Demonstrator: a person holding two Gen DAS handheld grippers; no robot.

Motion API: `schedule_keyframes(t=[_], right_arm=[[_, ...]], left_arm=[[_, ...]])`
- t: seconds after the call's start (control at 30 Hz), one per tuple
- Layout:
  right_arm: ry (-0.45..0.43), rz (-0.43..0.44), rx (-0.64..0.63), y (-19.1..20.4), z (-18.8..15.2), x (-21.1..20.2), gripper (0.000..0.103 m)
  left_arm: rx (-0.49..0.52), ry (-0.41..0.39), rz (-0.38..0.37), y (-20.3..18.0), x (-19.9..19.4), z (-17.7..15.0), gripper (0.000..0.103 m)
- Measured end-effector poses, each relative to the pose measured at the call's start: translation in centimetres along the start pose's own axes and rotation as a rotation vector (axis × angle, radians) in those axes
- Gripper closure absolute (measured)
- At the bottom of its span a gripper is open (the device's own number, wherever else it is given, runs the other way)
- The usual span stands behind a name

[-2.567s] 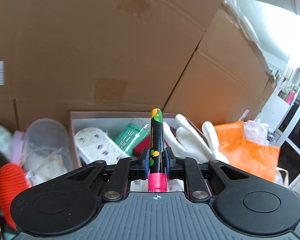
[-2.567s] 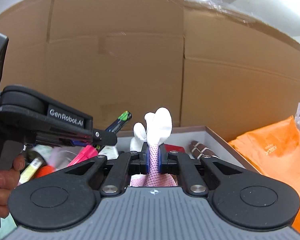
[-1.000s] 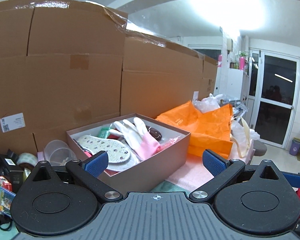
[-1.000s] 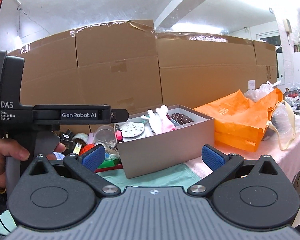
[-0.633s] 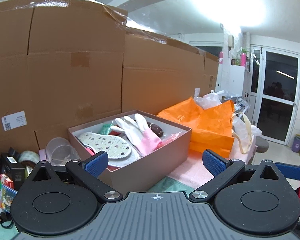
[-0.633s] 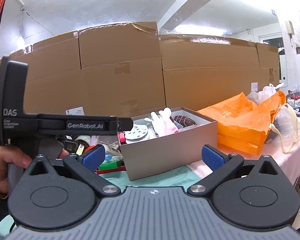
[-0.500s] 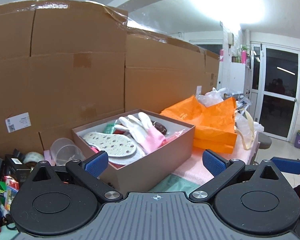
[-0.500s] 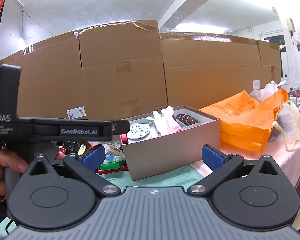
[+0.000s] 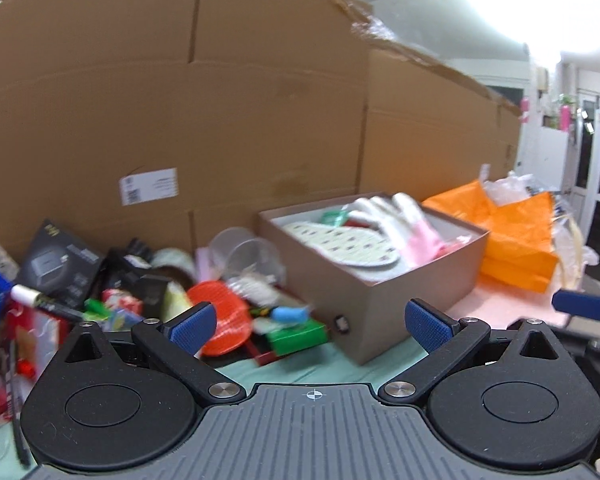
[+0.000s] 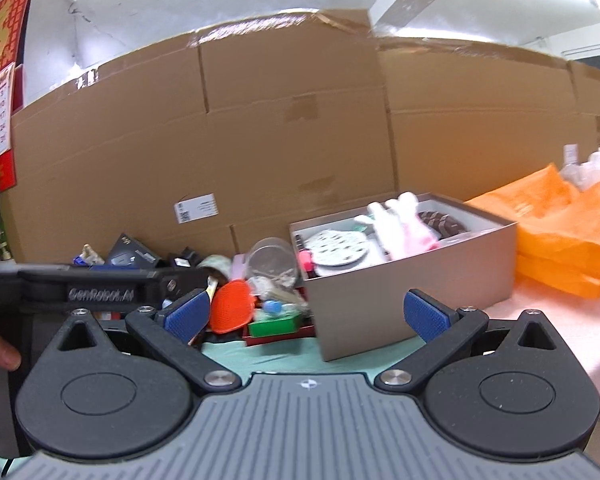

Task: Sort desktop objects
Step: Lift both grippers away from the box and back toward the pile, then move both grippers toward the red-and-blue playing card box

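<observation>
An open grey-brown box (image 9: 396, 312) stands on the table and holds a white-and-pink glove (image 9: 404, 220), a spotted insole (image 9: 340, 244) and a pink-capped marker (image 10: 305, 259). The box also shows in the right wrist view (image 10: 412, 288). To its left lies a jumble: an orange brush (image 9: 224, 312), a green box (image 9: 296, 338), a clear cup (image 9: 246, 250), a black carton (image 9: 56, 268). My left gripper (image 9: 308, 322) is open and empty, held back from the box and the pile. My right gripper (image 10: 306, 314) is open and empty, back from the box.
Tall cardboard cartons (image 9: 180, 120) wall off the back. Orange bags (image 9: 516, 240) lie to the right of the box on a pink cloth (image 10: 540, 308). A green mat (image 10: 284, 352) covers the table in front. The left gripper's body (image 10: 80, 284) crosses the right view's left side.
Both grippers let go of the marker and the glove, which now lie in the box, and drew back open. Both views have since swung left, bringing the pile of objects into sight.
</observation>
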State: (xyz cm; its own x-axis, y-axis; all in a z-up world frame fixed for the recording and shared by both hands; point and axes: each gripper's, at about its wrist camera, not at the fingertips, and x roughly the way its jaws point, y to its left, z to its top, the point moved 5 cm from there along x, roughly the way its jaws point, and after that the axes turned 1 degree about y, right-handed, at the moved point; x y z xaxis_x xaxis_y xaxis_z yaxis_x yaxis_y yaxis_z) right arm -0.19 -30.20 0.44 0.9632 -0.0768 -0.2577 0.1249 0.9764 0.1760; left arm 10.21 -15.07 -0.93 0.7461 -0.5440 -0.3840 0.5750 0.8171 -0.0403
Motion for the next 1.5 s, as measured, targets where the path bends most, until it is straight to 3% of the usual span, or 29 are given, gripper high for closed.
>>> schedule_keyframes(t=[0.2,0.37,0.6,1.0,1.33,1.5], right_arm=[[0.065,0.103,-0.027,2.4,-0.8,3.6,0.001],[0.125,0.176,-0.041,4.2,-2.2,6.7,0.001],[0.198,0.252,-0.135,7.5,-4.1,10.9,0.002],[0.301,0.296,-0.227,10.9,-6.4,18.5,0.012],[0.326,0.324,-0.234,12.5,-7.1,23.5,0.02],[0.346,0.344,-0.221,12.7,-7.6,24.9,0.035]], left_arm=[[-0.086,0.063,0.096,4.7,-0.6,-2.7,0.0],[-0.095,0.107,0.184,8.1,-0.5,-4.7,0.0],[-0.16,0.13,0.244,12.0,0.6,-5.7,0.0],[-0.233,0.179,0.227,15.7,7.1,-5.0,0.009],[-0.266,0.205,0.203,18.2,11.3,-5.0,0.01],[-0.278,0.201,0.164,18.2,12.0,-4.9,0.014]])
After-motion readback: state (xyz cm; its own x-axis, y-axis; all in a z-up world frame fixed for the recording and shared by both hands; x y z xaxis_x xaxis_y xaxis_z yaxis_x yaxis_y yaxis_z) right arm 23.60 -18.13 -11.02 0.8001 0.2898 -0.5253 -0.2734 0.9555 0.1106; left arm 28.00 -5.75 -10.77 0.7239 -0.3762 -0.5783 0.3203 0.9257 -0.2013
